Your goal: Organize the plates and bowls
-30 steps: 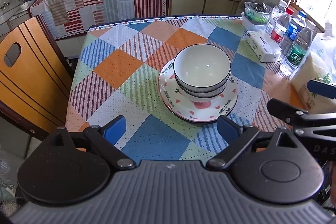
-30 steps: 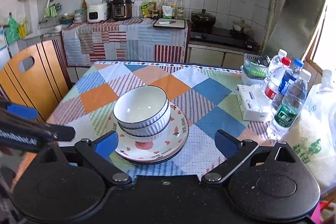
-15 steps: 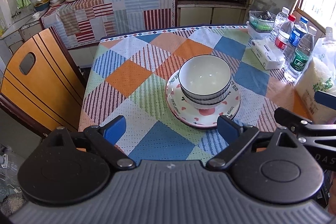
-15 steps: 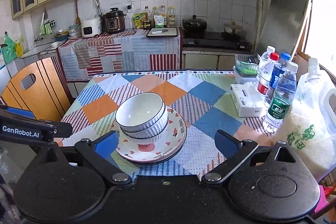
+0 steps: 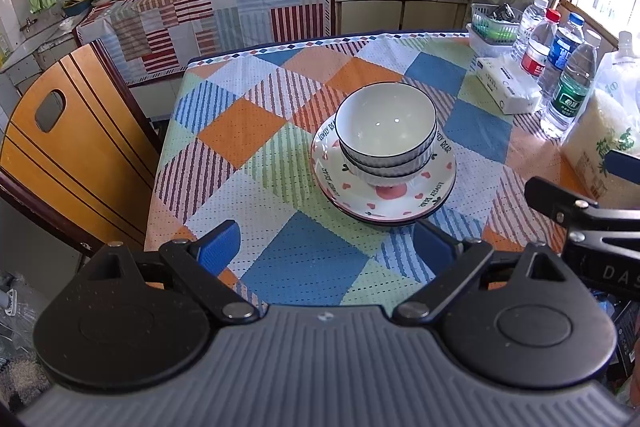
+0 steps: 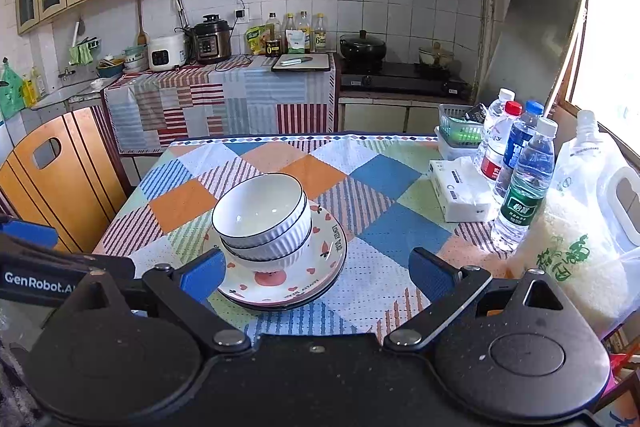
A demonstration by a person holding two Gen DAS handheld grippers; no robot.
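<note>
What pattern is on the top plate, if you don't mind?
White top plate with red hearts and a peach; clearest in left wrist view.

A: Where do both wrist views look from?
B: Behind each tool's spread fingers at the table's (image 5: 280, 275) near edge, facing the kitchen counter (image 6: 224, 83).
A: Shared?
B: The bowl stack (image 5: 386, 135) (image 6: 262, 217) ahead.

Right gripper (image 6: 316, 271) hanging wide open at the table (image 6: 384, 175) edge, stacked bowls (image 6: 262, 217) sitting on plates (image 6: 316, 267) just ahead-left, bottles (image 6: 524, 183) standing ahead-right.

lower plate (image 5: 404, 219) mostly hidden under the upper plate (image 5: 360, 195).
</note>
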